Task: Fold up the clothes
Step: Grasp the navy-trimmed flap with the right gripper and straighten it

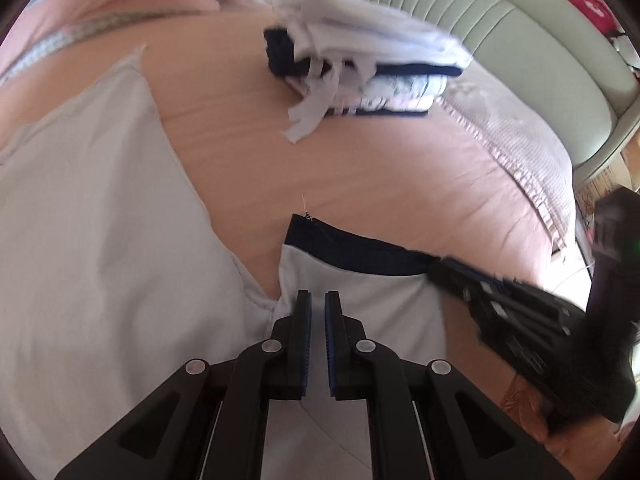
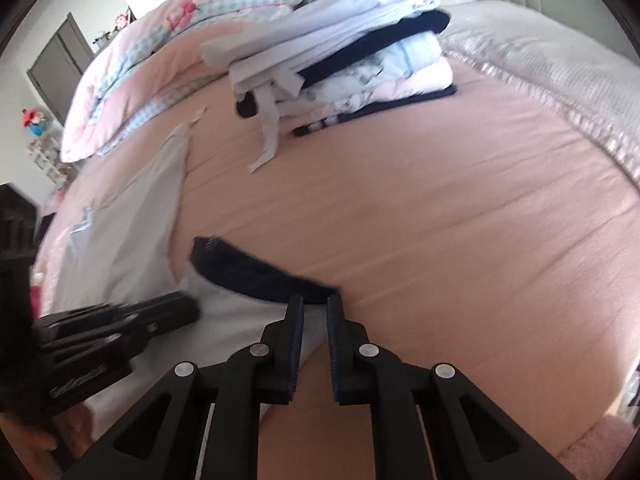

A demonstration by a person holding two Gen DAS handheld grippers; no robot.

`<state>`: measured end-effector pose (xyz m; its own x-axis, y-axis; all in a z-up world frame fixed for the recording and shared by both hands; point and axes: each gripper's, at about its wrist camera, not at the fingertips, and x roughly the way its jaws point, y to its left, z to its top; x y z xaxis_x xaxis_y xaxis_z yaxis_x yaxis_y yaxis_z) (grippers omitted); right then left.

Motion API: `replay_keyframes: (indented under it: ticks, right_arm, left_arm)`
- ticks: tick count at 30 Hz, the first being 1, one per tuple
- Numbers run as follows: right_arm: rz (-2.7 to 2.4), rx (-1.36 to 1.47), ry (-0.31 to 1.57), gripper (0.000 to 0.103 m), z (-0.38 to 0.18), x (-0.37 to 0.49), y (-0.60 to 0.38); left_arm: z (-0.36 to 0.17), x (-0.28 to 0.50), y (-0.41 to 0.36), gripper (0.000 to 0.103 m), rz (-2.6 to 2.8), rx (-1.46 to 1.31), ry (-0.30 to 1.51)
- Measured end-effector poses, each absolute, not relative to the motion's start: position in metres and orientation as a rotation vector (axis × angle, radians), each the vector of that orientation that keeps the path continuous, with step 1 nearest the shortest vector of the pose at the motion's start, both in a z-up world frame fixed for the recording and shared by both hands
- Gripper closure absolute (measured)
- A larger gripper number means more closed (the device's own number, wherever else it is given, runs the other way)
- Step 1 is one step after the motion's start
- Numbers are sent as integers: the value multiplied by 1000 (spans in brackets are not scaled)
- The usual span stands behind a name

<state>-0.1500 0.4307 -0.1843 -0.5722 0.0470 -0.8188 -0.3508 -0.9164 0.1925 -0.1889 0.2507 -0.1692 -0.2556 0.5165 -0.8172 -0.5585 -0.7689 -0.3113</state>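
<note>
A: Garment (image 1: 100,208) first: where does it lie from your two tools?

B: Pale shirt, spread on the pink bed (image 1: 360,160). Its body runs off to your left, toward the pillow (image 2: 160,40) end. The sleeve with the navy cuff (image 1: 352,252) lies right under both tools, the cuff band running crosswise in front of you.

A: Which tool is nearer that cuff?

B: Your right tool (image 2: 315,304). Its tips sit at the near edge of the navy band, at the band's right end. Your left tool (image 1: 318,300) rests further back, over the pale sleeve cloth just beside the armpit seam.

A: And their grip?

B: Both are closed down to a narrow slot. You seem to have pale cloth pinched in the right one; with the left, I cannot tell whether cloth is caught or only lies beneath.

A: So the fold?

B: I'd judge you carry the sleeve leftward, across onto the body. The stack of folded clothes (image 2: 340,52) stands well apart, toward the headboard (image 1: 460,12).
</note>
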Motion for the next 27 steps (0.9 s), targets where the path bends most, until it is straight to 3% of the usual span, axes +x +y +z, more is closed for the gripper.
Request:
replay_keyframes:
  ticks: [3,6,9,15,20,23,24,27]
  right_arm:
    - [2557,-1336,555,90,-180,-146,439]
    - [2605,-1382,806,90,-178,-129,439]
    - [2679,-1484,837,89,-173,-118,416]
    - [2656,-1739,651,89,-186,-99,363]
    - [2595,-1716,465,89,-178,-93,354]
    - [2655,-1610,436,89,-163,-87,352]
    - [2684,-1582,438,88,-158,-85,350]
    - [2737,-1638,366,88,-156,-87,332]
  left_arm:
    - [-168,-161,239,98,1984,-1327,54]
    - [-181,-137,234,98,1936,-1347,117]
    - [-181,-127,226,98,1940,-1343,97]
    - [-179,-114,208,98,1912,-1387,73]
    - [-173,-100,199,97,1939,-1372,73]
    - [-169,-94,200,90,1986,-1327,122]
    - [-168,-94,202,84,1998,-1320,139]
    - [-171,-93,209,78,2014,-1315,217]
